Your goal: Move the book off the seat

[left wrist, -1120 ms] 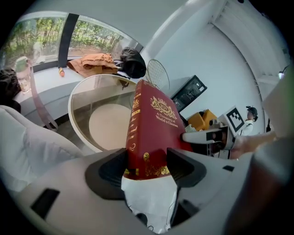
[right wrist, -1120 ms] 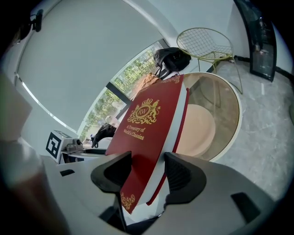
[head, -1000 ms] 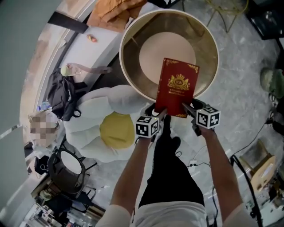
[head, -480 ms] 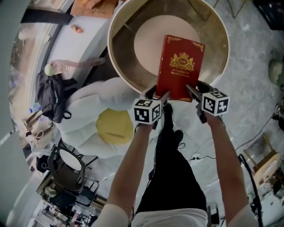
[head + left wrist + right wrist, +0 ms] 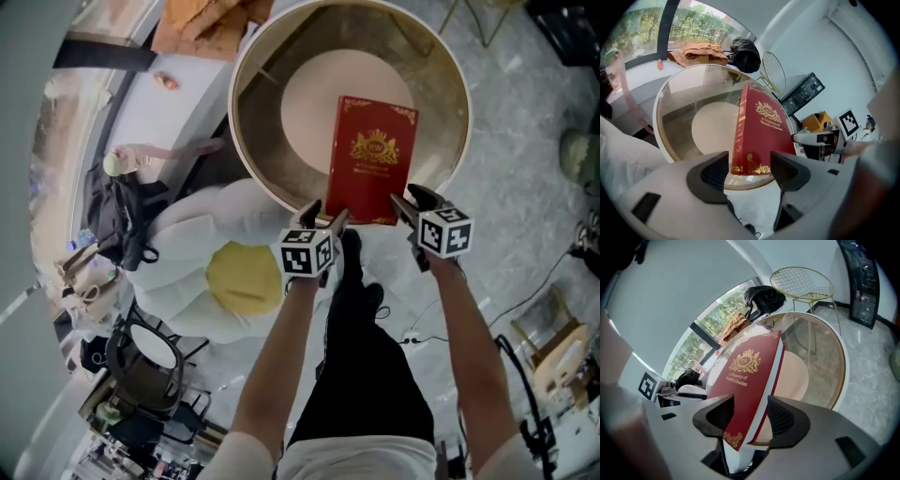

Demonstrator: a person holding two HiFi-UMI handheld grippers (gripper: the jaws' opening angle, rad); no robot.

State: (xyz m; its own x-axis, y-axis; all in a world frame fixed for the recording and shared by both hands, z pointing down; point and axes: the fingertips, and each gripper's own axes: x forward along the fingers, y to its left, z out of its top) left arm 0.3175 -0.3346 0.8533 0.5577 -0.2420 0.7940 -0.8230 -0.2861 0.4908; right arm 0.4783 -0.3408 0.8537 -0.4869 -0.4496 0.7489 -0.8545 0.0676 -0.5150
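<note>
Compared with a second ago, the book (image 5: 371, 157) has been carried further over the round glass worktop (image 5: 267, 141), so that less of its near end is left overhanging the rim. The white seat (image 5: 225, 267) with its yellow centre is seen to the left, clear of the book. The left gripper (image 5: 324, 216) is held at the book's near left corner on an outstretched forearm, and its jaws are closed on that corner, with the spine seen between them. The book is kept face up. Whether the glass is touched cannot be told. The right gripper (image 5: 408, 199) is held level with the left, and its jaws are clamped on the near right corner.
</note>
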